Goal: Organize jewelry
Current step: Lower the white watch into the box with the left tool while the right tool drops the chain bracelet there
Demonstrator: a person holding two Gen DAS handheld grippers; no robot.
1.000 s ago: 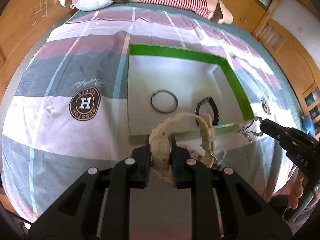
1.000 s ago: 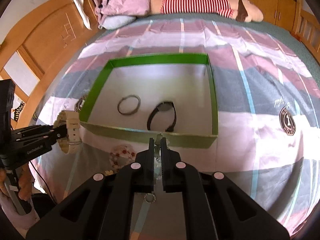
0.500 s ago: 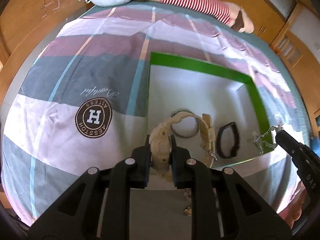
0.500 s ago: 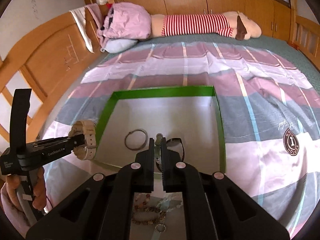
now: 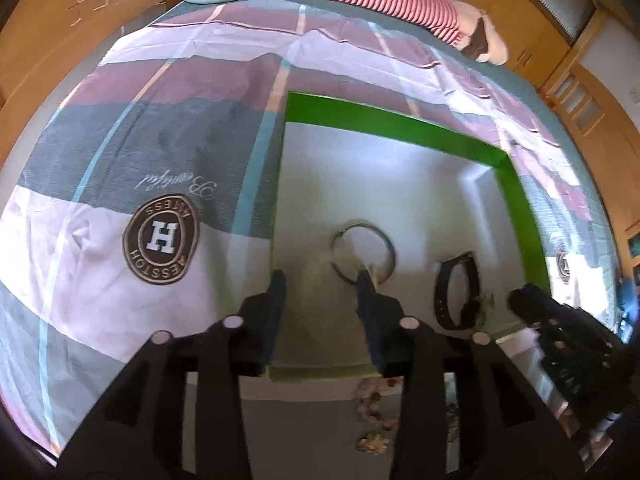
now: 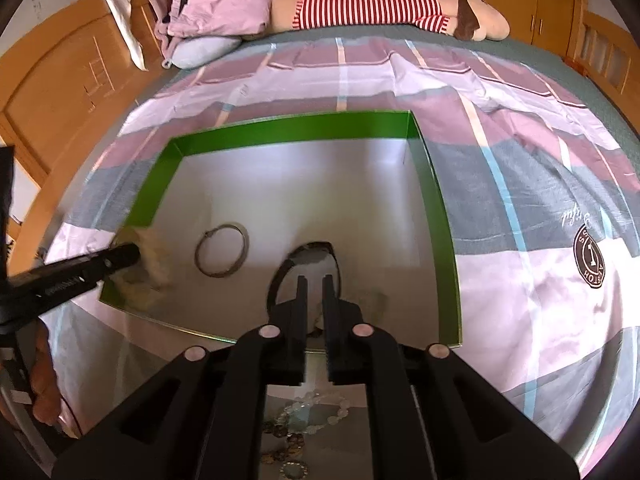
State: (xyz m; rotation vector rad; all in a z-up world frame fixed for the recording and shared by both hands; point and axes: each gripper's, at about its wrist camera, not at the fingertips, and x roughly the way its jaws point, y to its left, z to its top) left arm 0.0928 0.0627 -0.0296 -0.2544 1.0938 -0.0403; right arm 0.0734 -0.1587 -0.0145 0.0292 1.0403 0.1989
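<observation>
A green-walled box (image 5: 400, 126) (image 6: 288, 128) with a pale floor lies on the bed. Inside are a thin metal bangle (image 5: 363, 254) (image 6: 221, 255) and a black band (image 5: 457, 295) (image 6: 312, 254). My left gripper (image 5: 320, 286) is open over the box's near left part. In the right wrist view a blurred cream watch (image 6: 146, 258) is at its tip (image 6: 120, 256), just inside the box's left wall. My right gripper (image 6: 315, 284) has its jaws slightly apart over the black band; a small chain piece (image 5: 486, 302) lies beside the band.
Loose bead bracelets and small pieces (image 5: 376, 412) (image 6: 308, 412) lie on the bed in front of the box. A striped plush toy (image 6: 384, 8) and pillows (image 6: 216, 8) sit at the head. Wooden furniture flanks the bed.
Both grippers moved forward over the box and opened. The cream watch left the left gripper's jaws, and the chain piece left the right gripper and now lies by the black band.
</observation>
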